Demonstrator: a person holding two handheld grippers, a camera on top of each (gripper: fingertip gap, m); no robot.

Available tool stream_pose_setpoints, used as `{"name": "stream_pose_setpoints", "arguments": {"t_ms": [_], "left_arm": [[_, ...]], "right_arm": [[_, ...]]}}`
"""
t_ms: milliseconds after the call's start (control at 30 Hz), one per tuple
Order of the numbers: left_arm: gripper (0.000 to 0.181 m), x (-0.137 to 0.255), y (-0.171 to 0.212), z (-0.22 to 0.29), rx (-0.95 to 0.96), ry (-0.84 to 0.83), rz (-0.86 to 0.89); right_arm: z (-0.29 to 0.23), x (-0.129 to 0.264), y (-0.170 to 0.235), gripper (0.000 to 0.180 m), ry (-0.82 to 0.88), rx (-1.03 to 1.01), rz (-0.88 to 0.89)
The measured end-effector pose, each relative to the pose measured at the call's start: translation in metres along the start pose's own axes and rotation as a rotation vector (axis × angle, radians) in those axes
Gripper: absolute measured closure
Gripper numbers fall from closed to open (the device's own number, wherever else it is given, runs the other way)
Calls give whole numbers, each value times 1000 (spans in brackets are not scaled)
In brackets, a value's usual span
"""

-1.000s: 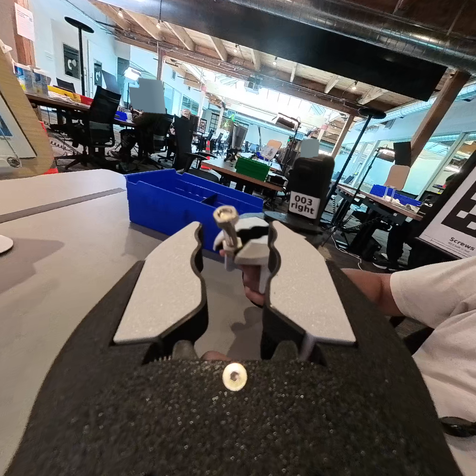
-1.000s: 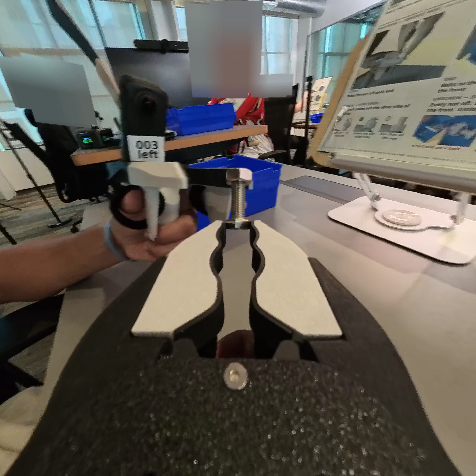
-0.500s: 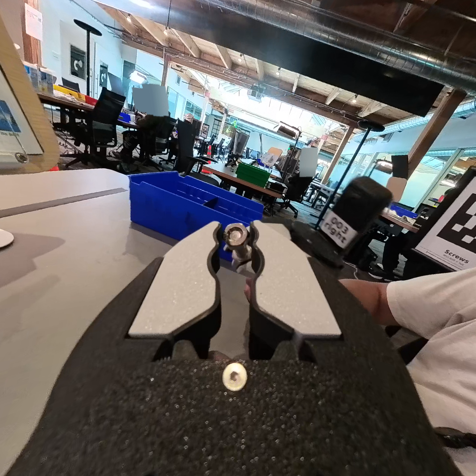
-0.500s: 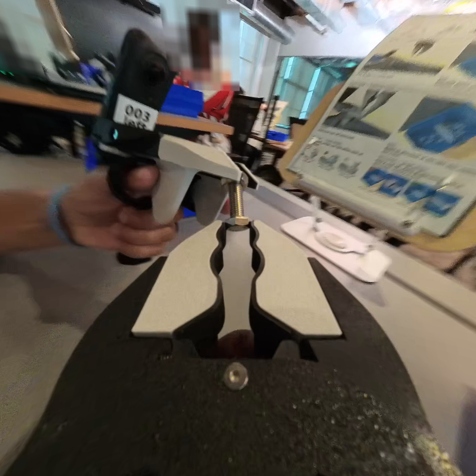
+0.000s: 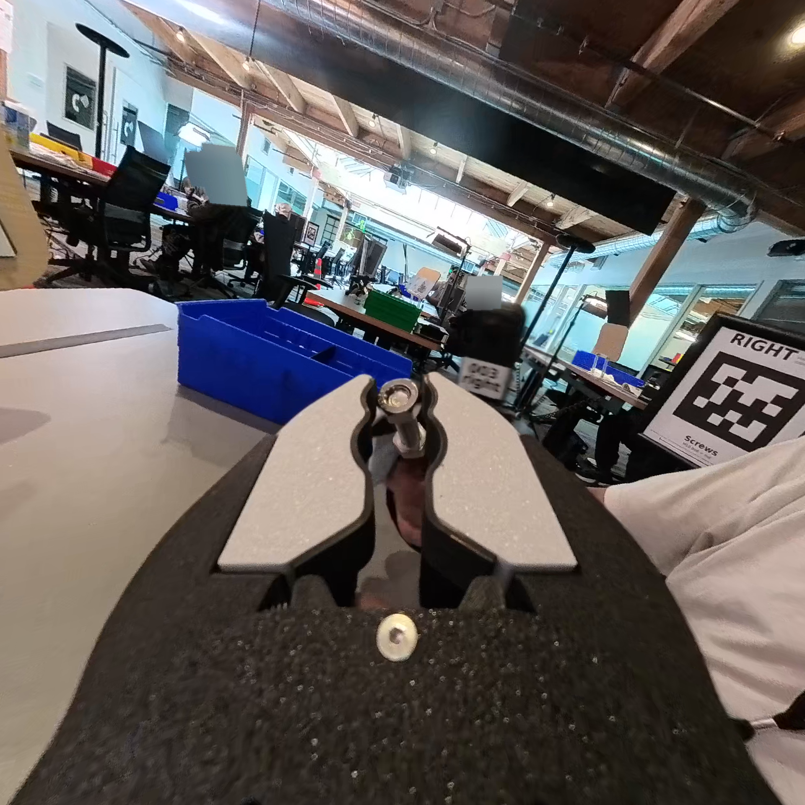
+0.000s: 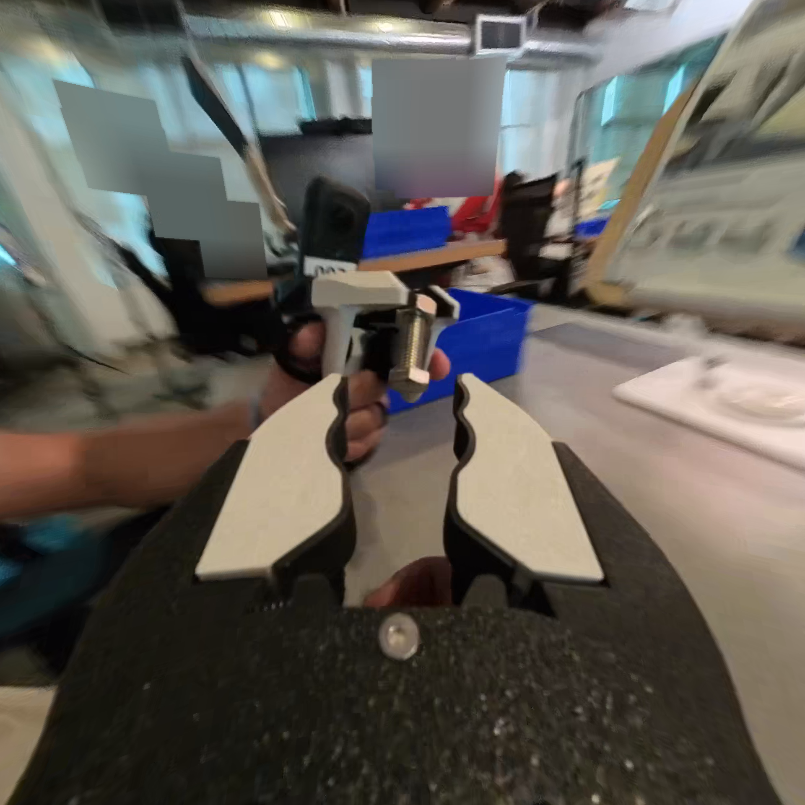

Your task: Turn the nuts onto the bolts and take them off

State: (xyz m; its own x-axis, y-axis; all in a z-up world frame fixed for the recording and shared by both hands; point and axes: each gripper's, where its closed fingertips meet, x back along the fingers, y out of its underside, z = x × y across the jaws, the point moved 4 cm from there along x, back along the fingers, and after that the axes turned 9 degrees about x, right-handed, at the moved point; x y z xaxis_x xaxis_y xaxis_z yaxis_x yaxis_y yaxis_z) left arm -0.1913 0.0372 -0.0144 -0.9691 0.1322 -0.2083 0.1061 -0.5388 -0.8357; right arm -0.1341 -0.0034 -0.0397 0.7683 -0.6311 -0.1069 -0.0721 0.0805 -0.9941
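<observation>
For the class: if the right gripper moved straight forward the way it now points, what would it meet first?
Most likely the nut on the end of the bolt held by the left gripper; it sits just ahead of the open jaws, though depth is uncertain.

Beyond the gripper, office chairs [image 5: 126,209] are standing at desks [image 5: 392,318] while daylight is pouring through windows [image 5: 392,218] under timber beams [image 5: 305,100].

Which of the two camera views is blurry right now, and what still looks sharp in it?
Right wrist view: background smeared by motion blur, but the bolt and right gripper stay fairly crisp. Left wrist view: mostly sharp, with wide-angle bending; left gripper clear.
</observation>
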Motion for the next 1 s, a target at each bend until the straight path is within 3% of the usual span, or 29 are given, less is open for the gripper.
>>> {"name": "stream_pose_setpoints", "arguments": {"t_ms": [100, 167, 267, 333, 400, 533, 767, 900, 1000], "left_arm": [[162, 1, -2, 3, -9, 21, 19], [162, 1, -2, 4, -13, 26, 23], [162, 0, -1, 5, -12, 36, 25], [162, -1, 1, 6, -10, 44, 23], [162, -2, 1, 6, -11, 42, 20], [162, -2, 2, 4, -8, 24, 6], [162, -4, 5, -2, 75, 23, -12], [162, -4, 6, -5, 147, 37, -25], [161, -4, 7, -7, 182, 52, -36]], "right_arm": [[4, -1, 0, 129, -195, -455, 111], [3, -1, -2, 131, -299, -644, 173], [-1, -3, 0, 143, -342, -703, 176], [0, -4, 1, 162, -319, -697, 174], [0, -3, 1, 162, -307, -645, 158], [3, 1, -2, 163, -109, -268, 84], [2, 5, -5, 162, 340, 701, -160], [1, 5, -3, 163, 459, 980, -221], [0, 5, -2, 163, 492, 1074, -254]]}}
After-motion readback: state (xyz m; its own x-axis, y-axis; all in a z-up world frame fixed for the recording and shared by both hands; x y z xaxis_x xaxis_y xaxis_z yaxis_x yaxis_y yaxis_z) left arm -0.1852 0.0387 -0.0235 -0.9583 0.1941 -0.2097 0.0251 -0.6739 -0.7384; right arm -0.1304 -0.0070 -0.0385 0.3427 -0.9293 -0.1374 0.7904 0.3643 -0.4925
